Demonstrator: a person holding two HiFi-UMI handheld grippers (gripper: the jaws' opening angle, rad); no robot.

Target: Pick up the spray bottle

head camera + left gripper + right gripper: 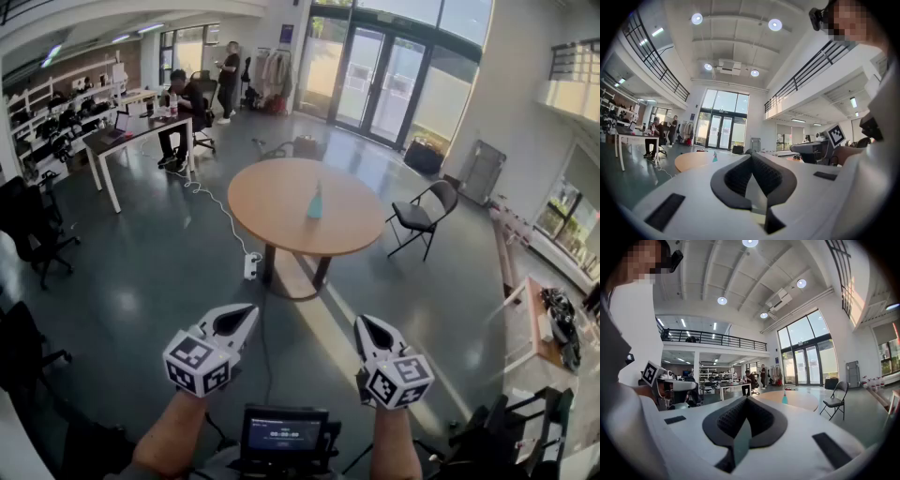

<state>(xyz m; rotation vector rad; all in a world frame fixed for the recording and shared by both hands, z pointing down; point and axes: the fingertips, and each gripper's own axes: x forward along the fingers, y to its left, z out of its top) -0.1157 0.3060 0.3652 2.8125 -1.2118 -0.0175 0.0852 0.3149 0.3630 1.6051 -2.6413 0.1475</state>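
head view, cut off: both forearms point(173, 431) run out of the bottom edge. A small screen point(284, 436) between them is partly cropped too.
head view, hard to make out: the spray bottle point(315, 202) is tiny here, so I can't pick out a trigger, nozzle or label.
head view, bottle look: pale teal, wider at the base and narrowing toward the top, standing upright.
head view, bottle spot: on the round desk point(272, 202), a bit right of its middle, well apart from both grippers with floor in between.
head view, grippers: the left hand-held gripper point(249, 311) and right hand-held gripper point(366, 323) sit low in frame. Both are aimed toward that desk, dark tips pinched together, carrying nothing.
head view, around: a folding chair point(419, 217) is just right of the round desk. A seated person point(178, 108) is at a white desk point(122, 141) way back on the left.
left gripper view, jaws: closed right up, pads meeting, empty.
left gripper view, hidden: the gripper's own white body blocks the round desk's near edge and legs.
left gripper view, bottle: just a teal speck on the desk top, left of the jaw tips and far off. Its shape is unreadable.
right gripper view, jaws: same deal, squeezed together with nothing between.
right gripper view, hidden: the desk legs are behind the gripper body again.
right gripper view, bottle: a small teal cone upright on the desk, right of the jaw tips. The folding chair is further right.
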